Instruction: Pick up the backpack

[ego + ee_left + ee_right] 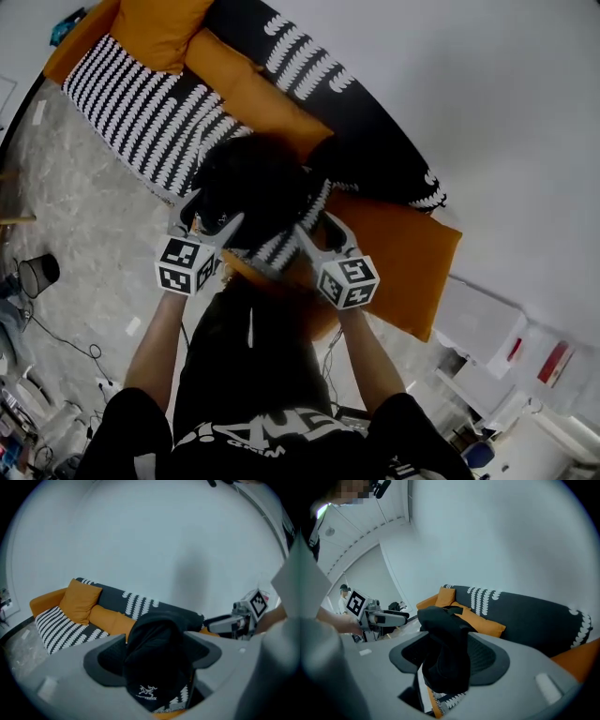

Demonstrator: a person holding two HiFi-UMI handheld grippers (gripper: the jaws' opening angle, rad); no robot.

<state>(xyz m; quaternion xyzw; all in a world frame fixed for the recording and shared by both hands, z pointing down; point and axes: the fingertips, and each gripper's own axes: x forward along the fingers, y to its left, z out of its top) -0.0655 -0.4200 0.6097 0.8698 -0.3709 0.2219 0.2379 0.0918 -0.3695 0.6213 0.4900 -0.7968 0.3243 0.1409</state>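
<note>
The black backpack (255,184) hangs in the air over the sofa, held between my two grippers. My left gripper (217,221) is shut on its left side, and in the left gripper view black fabric with a small white logo (151,667) fills the space between the jaws. On the other side my right gripper (312,231) is shut on it too, a fold of the black backpack (445,644) pinched between its jaws. Each gripper shows in the other's view: the right gripper (246,613) and the left gripper (370,615).
A black-and-white patterned sofa (141,103) with orange cushions (398,253) stands below against a white wall. On the grey floor are a dark waste bin (37,274) and cables at left. White boxes (506,347) stand at right.
</note>
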